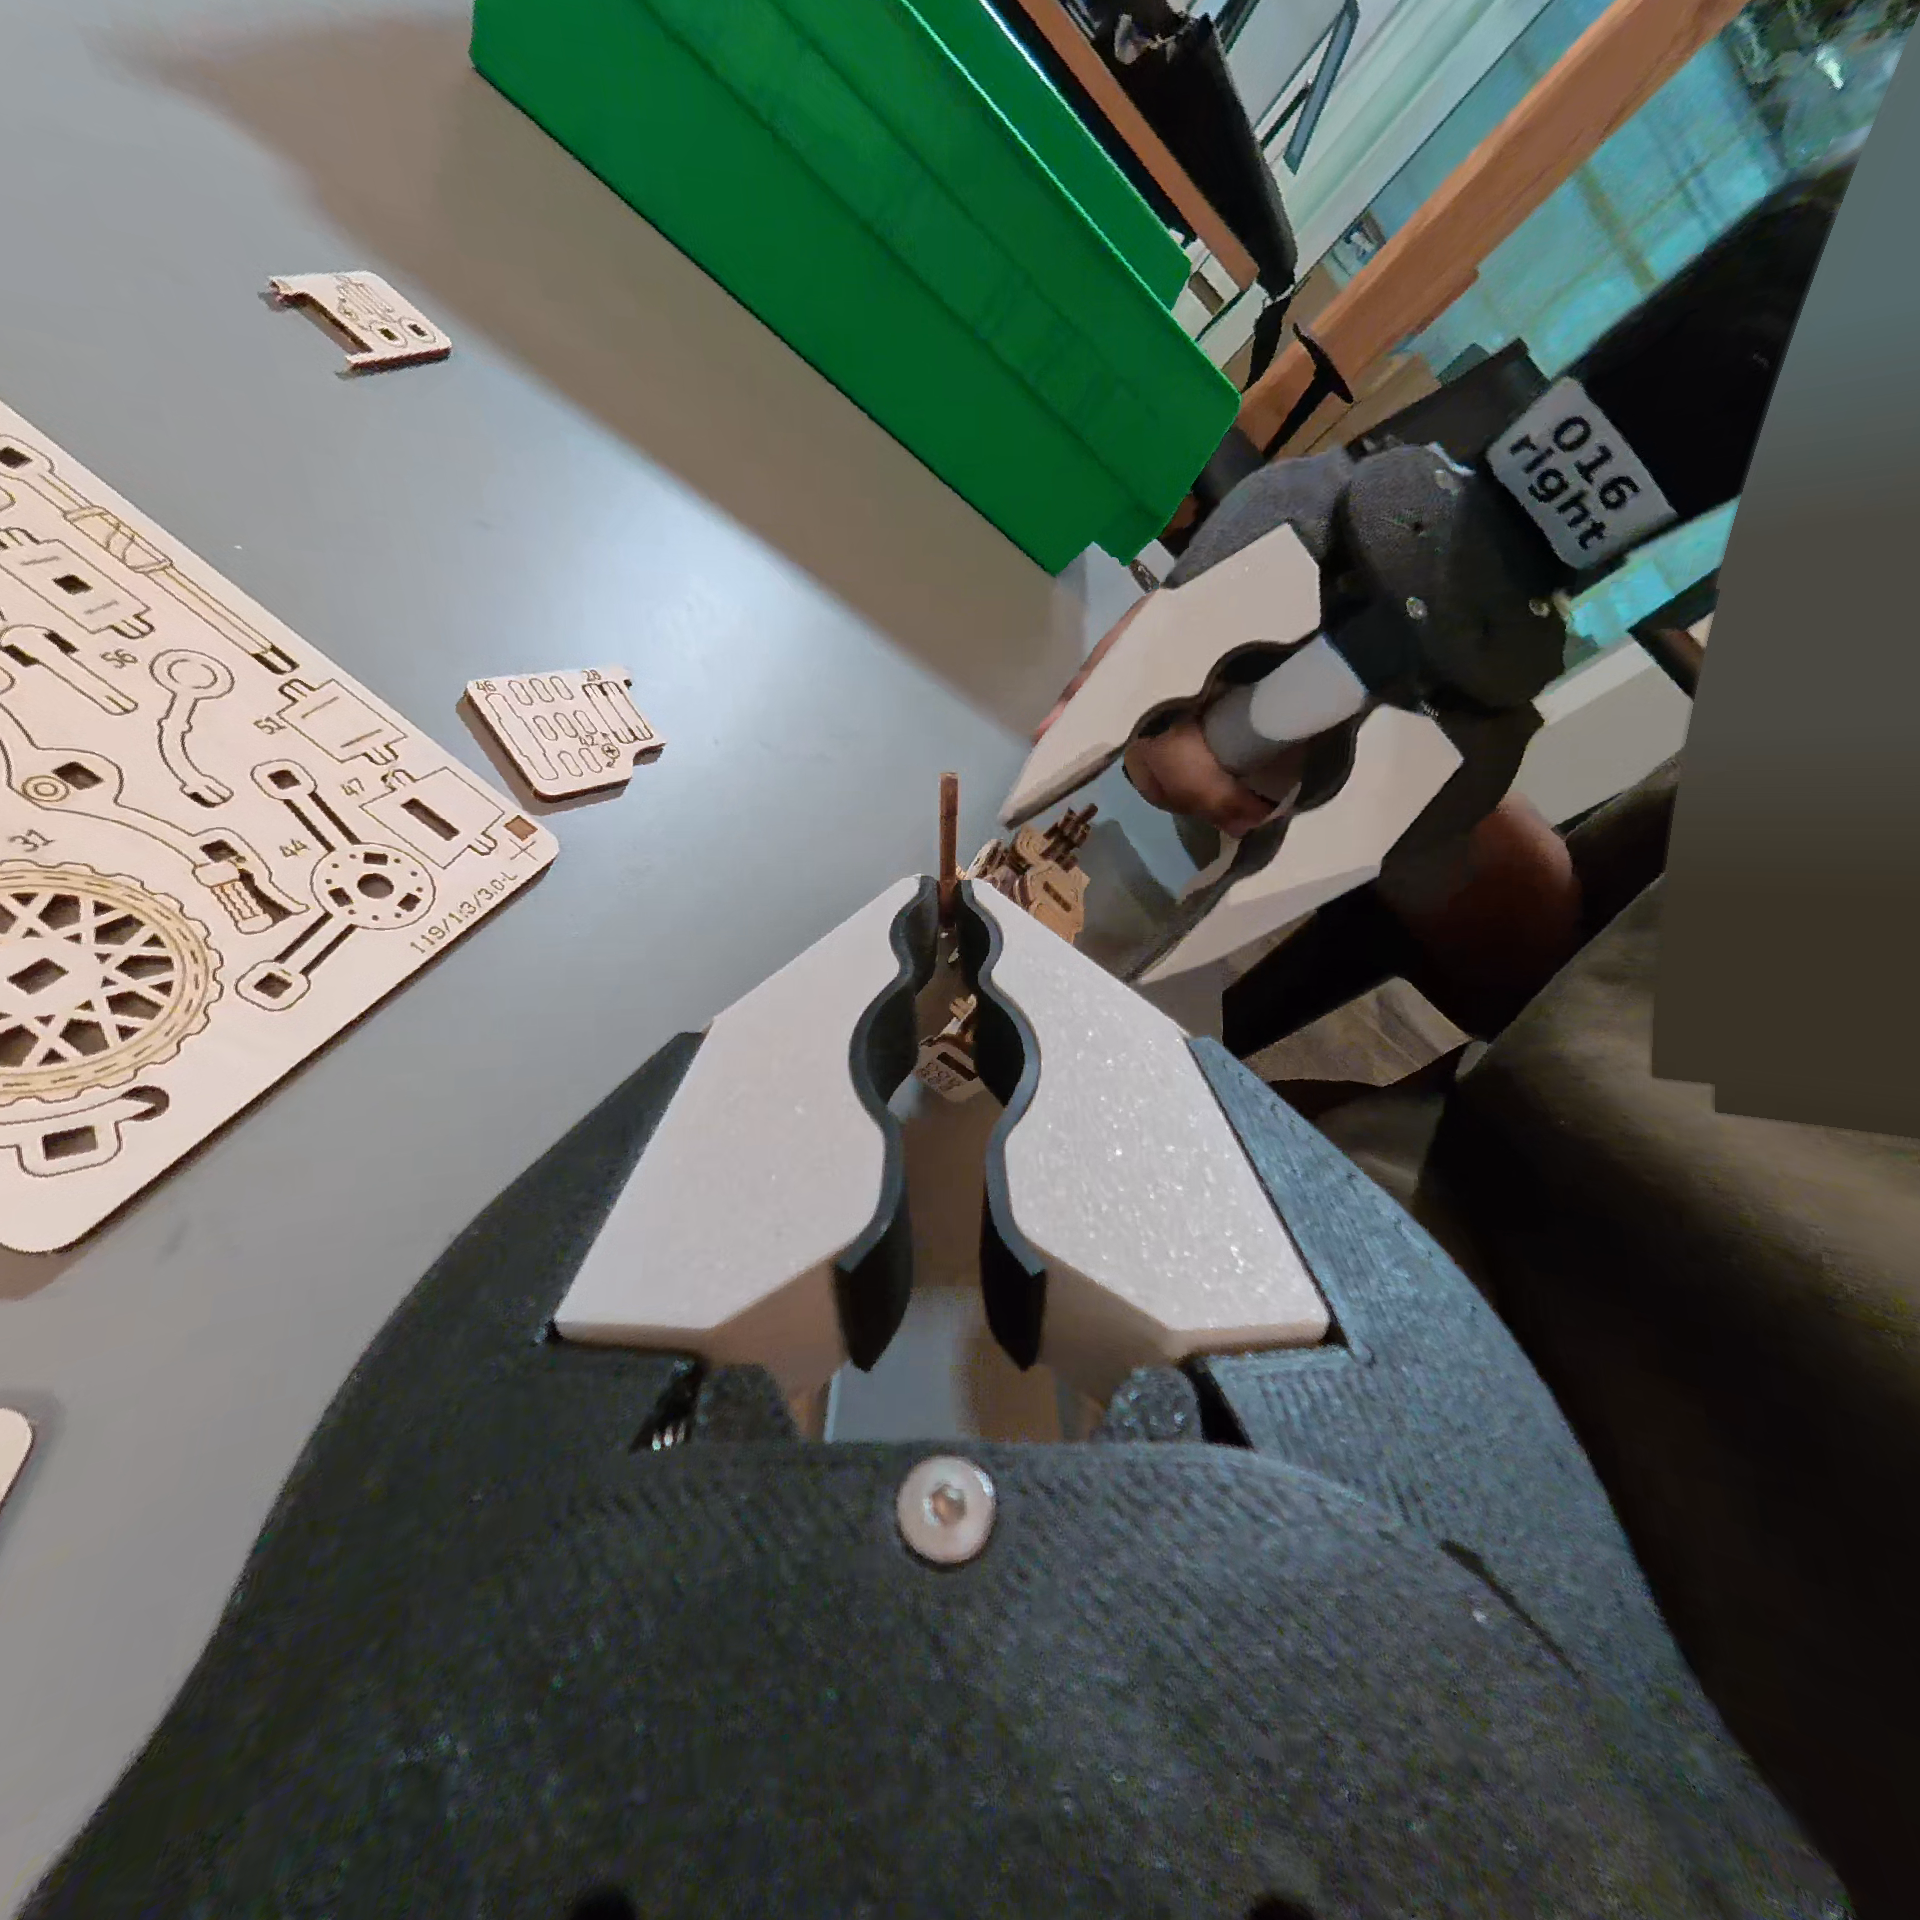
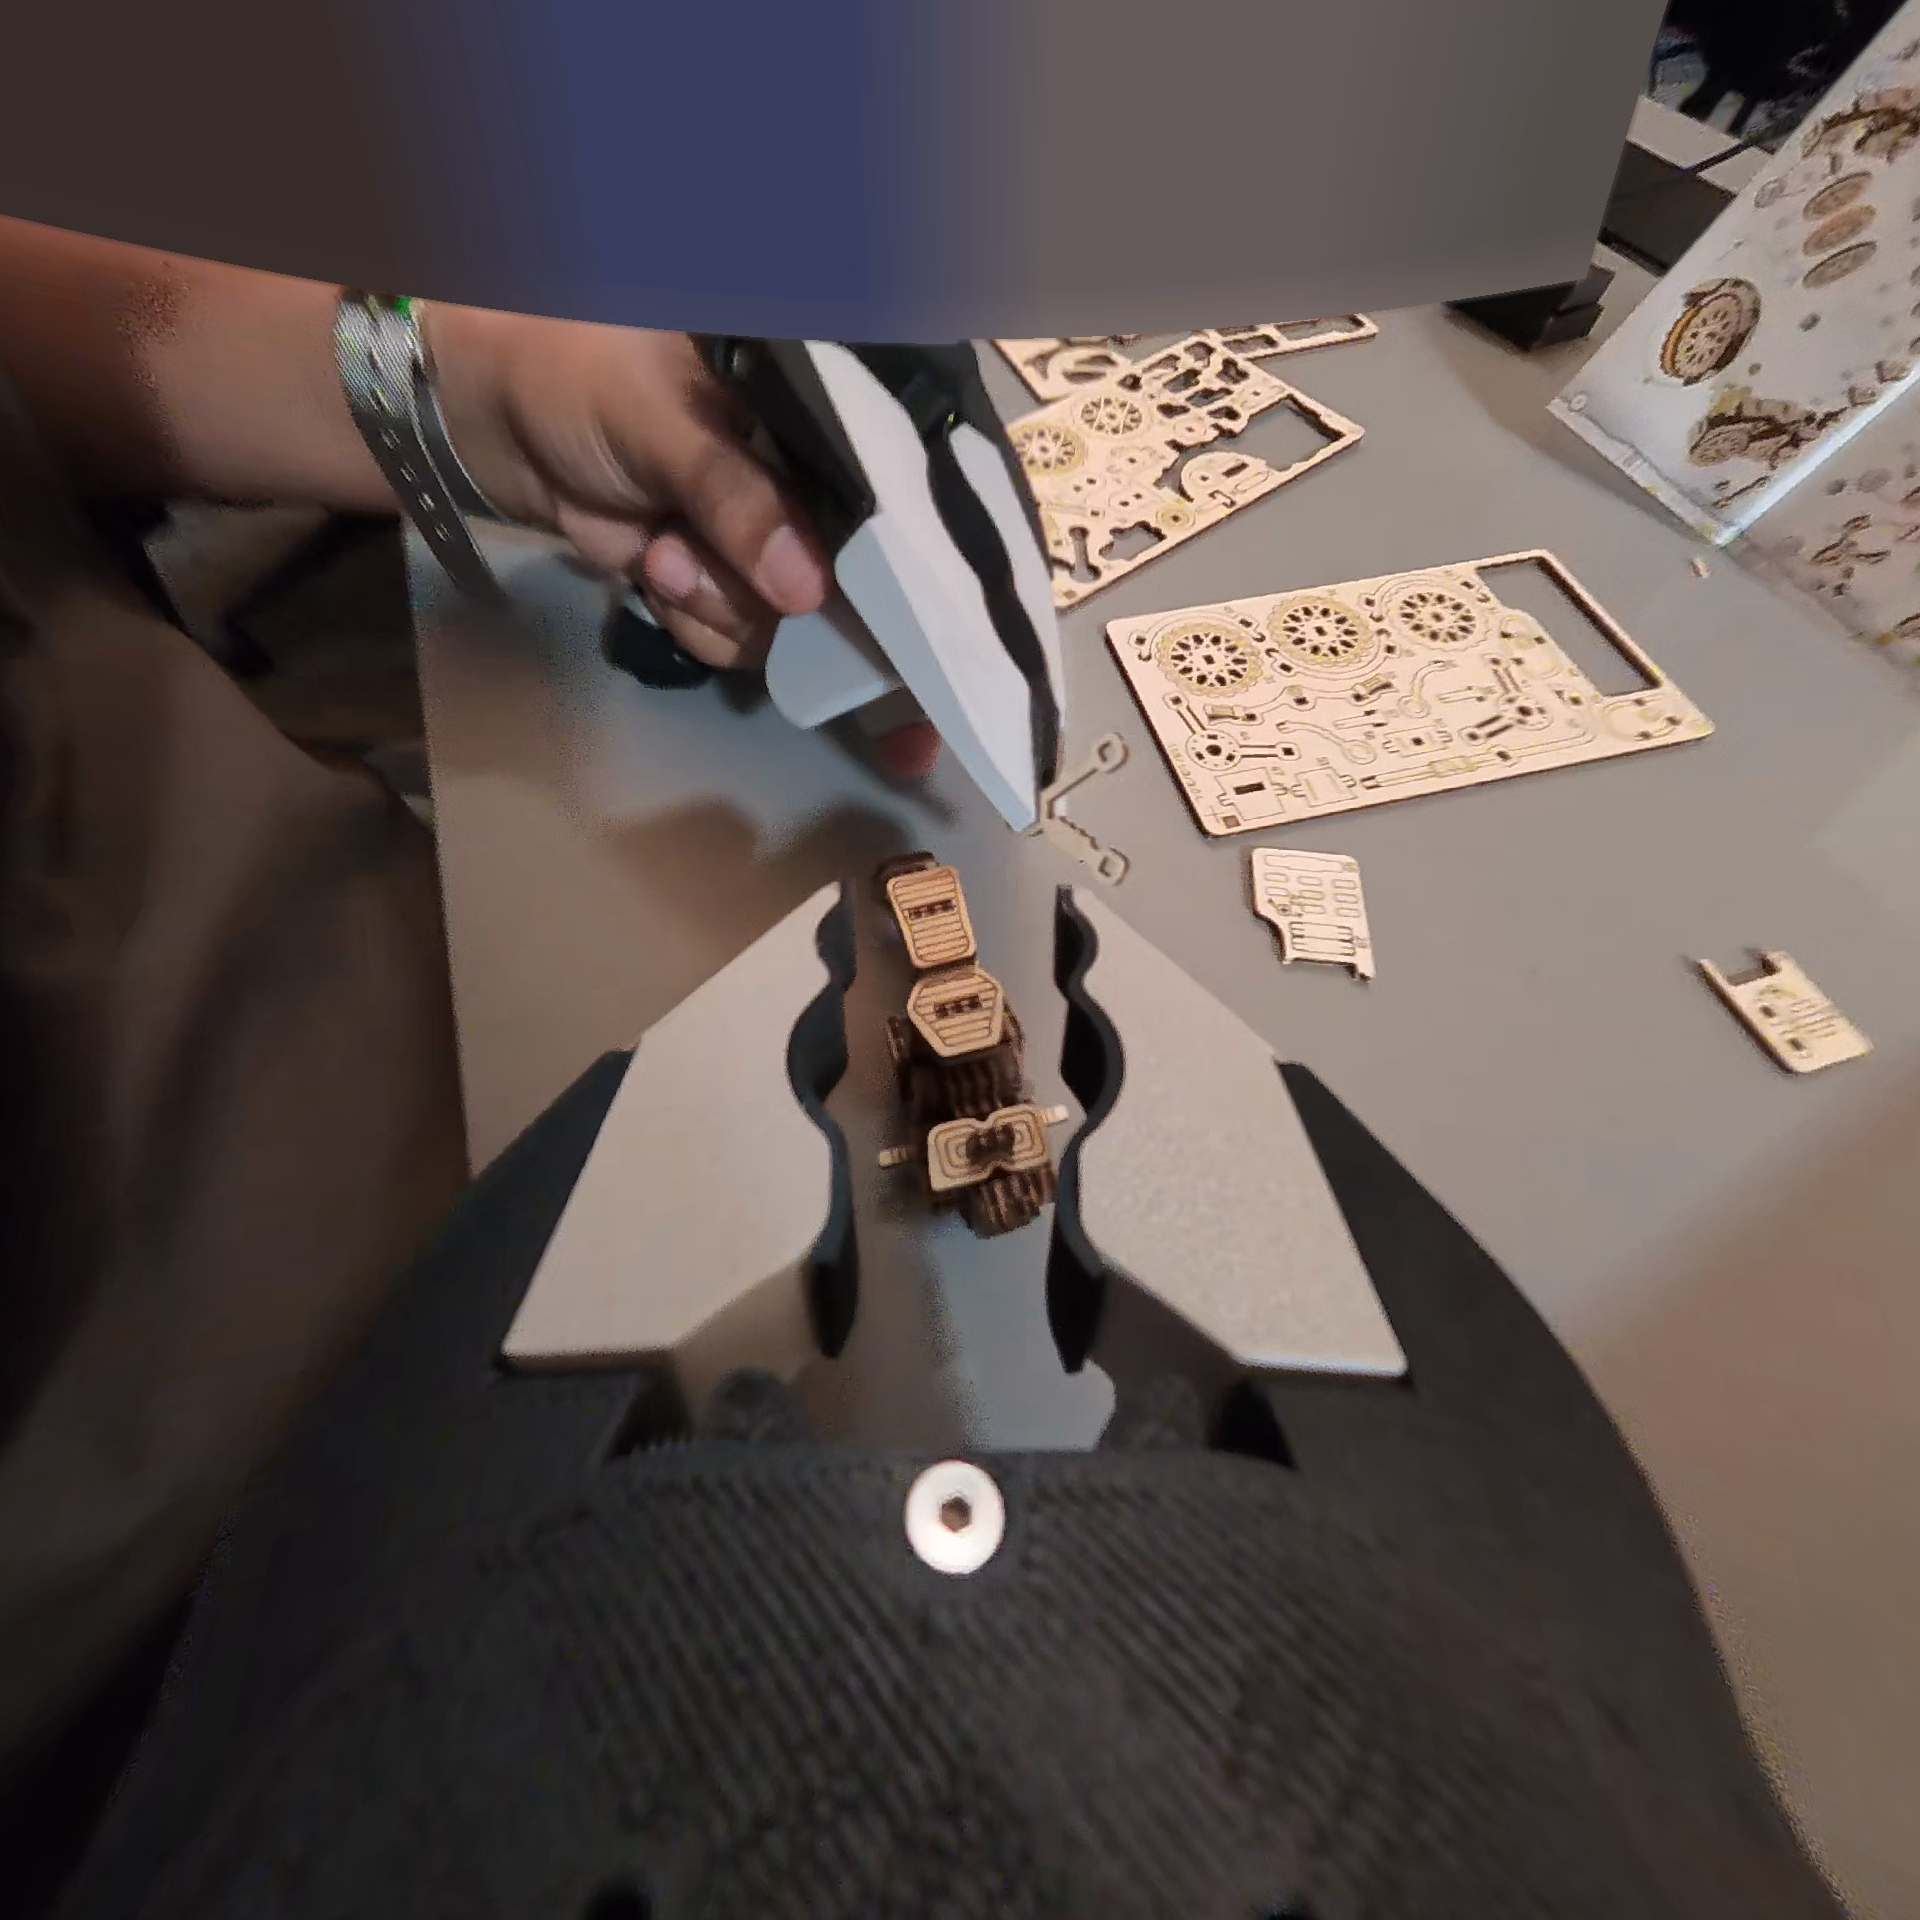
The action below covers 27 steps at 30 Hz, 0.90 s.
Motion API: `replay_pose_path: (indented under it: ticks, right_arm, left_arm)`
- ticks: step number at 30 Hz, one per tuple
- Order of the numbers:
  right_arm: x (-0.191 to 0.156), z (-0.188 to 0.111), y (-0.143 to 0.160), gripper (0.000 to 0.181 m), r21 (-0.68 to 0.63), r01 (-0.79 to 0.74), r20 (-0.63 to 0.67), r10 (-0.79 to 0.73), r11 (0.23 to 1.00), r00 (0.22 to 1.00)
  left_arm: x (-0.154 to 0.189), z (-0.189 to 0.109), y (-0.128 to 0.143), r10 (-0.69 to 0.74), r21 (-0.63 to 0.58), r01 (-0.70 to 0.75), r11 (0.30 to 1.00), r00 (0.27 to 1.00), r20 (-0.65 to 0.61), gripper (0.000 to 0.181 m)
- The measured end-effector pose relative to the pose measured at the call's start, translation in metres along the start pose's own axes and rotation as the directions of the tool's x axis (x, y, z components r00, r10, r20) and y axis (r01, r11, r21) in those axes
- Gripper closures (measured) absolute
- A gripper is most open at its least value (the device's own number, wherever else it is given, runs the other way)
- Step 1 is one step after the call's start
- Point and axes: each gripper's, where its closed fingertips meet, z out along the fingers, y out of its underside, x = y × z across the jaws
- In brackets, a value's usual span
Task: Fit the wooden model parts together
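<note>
My left gripper [image 1: 943, 896] is shut on a thin, flat wooden part [image 1: 948, 826] that sticks up past the fingertips. In the right wrist view this gripper [image 2: 1032, 816] hangs tilted over the grey table [image 2: 623, 831], and the part [image 2: 1086, 821] looks like a small bent key. My right gripper [image 2: 954, 904] is open. The small assembled wooden model [image 2: 966, 1070] lies on the table between its fingers, not gripped. The model [image 1: 1039, 878] also shows just beyond my left fingertips, under the right gripper's fingers [image 1: 1174, 644].
A punched wooden sheet [image 2: 1403, 696] lies right of the model, and another sheet [image 2: 1174, 457] lies behind it. Two small loose wooden pieces [image 2: 1314, 914] [image 2: 1782, 1013] lie nearby. A green box [image 1: 883, 239] and a printed booklet [image 2: 1787, 312] stand farther back. The table edge [image 2: 436, 831] runs along the left.
</note>
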Motion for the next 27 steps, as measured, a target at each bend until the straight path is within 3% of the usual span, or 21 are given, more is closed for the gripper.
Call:
replay_pose_path:
  ticks: [4, 12, 17, 19, 27]
  right_arm:
    - [0.006, -0.013, -0.006, 0.146, 0.075, -0.115, 0.056, 0.111, 0.991, 0.992]
    - [0.015, -0.017, 0.000, 0.141, 0.091, -0.283, 0.172, 0.265, 0.955, 0.949]
    - [0.017, -0.021, -0.002, 0.141, 0.104, -0.311, 0.194, 0.287, 0.945, 0.938]
    - [0.017, -0.022, -0.002, 0.142, 0.113, -0.313, 0.191, 0.289, 0.943, 0.938]
    - [0.012, -0.020, 0.004, 0.142, 0.081, -0.331, 0.198, 0.310, 0.940, 0.930]
  left_arm:
    - [0.001, -0.002, 0.000, 0.013, -0.007, -0.013, 1.000, 1.000, -0.016, 0.181]
    - [-0.002, -0.006, -0.008, 0.208, -0.039, -0.208, 0.977, 0.978, -0.014, 0.181]
    - [-0.008, 0.002, 0.013, 0.333, -0.247, -0.344, 0.906, 0.939, -0.084, 0.181]
    - [-0.006, 0.004, 0.018, 0.379, -0.277, -0.397, 0.875, 0.918, -0.119, 0.181]
    - [-0.003, 0.002, 0.014, 0.345, -0.251, -0.376, 0.892, 0.925, -0.159, 0.181]
